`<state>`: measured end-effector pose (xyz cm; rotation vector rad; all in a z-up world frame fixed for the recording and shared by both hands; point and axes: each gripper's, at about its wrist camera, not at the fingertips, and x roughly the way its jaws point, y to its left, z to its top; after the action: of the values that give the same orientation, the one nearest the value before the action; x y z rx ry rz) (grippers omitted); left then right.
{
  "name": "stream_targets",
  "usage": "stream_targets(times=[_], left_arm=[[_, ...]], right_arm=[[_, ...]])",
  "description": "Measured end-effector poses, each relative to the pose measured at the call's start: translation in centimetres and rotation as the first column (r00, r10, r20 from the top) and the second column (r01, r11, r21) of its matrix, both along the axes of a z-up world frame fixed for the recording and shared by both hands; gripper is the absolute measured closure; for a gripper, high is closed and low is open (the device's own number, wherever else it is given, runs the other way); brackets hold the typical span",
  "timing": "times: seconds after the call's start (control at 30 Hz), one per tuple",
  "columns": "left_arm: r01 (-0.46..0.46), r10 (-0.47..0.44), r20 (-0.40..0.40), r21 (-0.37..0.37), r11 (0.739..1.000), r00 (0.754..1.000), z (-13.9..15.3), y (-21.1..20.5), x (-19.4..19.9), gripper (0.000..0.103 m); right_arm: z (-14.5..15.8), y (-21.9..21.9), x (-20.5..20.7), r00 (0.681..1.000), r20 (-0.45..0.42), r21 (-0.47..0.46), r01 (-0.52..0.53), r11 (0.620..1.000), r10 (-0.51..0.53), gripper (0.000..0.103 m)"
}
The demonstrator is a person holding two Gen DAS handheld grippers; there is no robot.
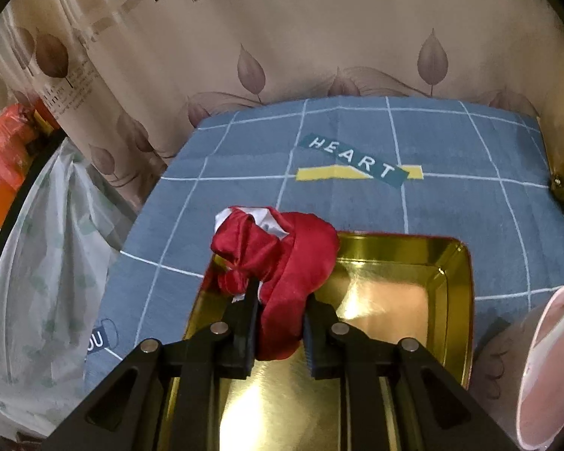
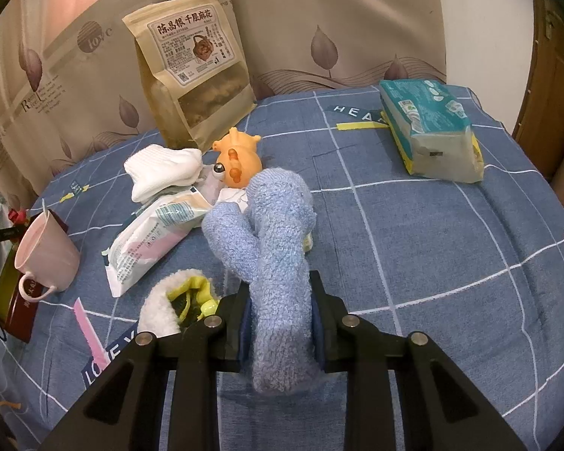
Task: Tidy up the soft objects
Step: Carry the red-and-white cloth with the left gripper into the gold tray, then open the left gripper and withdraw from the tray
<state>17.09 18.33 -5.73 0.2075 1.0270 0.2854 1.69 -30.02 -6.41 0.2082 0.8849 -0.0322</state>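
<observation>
- left gripper (image 1: 280, 314): both fingers clamped on a red satin cloth (image 1: 282, 263), bunched and knotted, a bit of white fabric showing at its far top.
- cloth sticks up and forward past the fingertips, leaning toward the left finger; its lower end hangs between the pads.
- gold metal tray (image 1: 455, 263) lies directly under and ahead of the fingers, open side up, on the blue grid tablecloth (image 1: 357, 131); cloth is held above the tray's near-left part, can't tell if it touches the rim.
- pink cup (image 1: 545, 368) at far right of the right finger, tipped toward the camera.
- right gripper (image 2: 280, 319): fingers pinched on a light blue fuzzy sock (image 2: 278, 240), folded so two lobes rise past the fingertips.
- just left of the left finger: white fleecy item (image 2: 158, 300) with a yellow-green piece (image 2: 195, 289) in it, on the cloth.
- ahead-left of the fingers: wipes pack (image 2: 150, 236), white socks (image 2: 161, 173), orange toy (image 2: 237, 158), all crowded and touching.
- kraft snack bag (image 2: 191, 64) stands upright behind them.
- tissue pack (image 2: 432, 131) far ahead-right, well apart.
- pink mug (image 2: 45, 259) far left.
</observation>
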Motion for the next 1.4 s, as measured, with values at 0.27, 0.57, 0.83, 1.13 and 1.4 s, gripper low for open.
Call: stream_targets(times=[0.27,0.57,0.83,1.13,1.4], left_arm=[[-0.021,0.020,-0.018,-0.077,0.997,1.000,-0.5,0.7,0.1,0.073],[0.005,-0.008,-0.016,-0.160,0.987,1.000,-0.2,1.0,-0.1,0.051],[0.050,-0.048,0.015,-0.227,0.973,0.999,1.2,1.0,-1.0,0.048],[0.070,-0.053,0.070,-0.273,0.959,0.996,3.9,1.5,-3.5,0.048],[0.074,-0.038,0.192,-0.184,0.980,0.981,7.2,0.9,-8.7,0.047]], right_arm=[[0.0,0.1,-0.1,1.000,-0.003,-0.002,-0.001,1.000,0.001,0.078],[0.1,0.2,-0.2,1.000,0.000,-0.008,-0.004,1.000,0.004,0.078],[0.3,0.8,-0.1,1.000,0.001,-0.021,-0.009,1.000,0.009,0.078],[0.6,1.5,-0.2,1.000,0.012,-0.037,-0.020,0.999,0.021,0.078],[0.9,2.4,-0.3,0.999,0.034,-0.060,-0.033,0.998,0.035,0.078]])
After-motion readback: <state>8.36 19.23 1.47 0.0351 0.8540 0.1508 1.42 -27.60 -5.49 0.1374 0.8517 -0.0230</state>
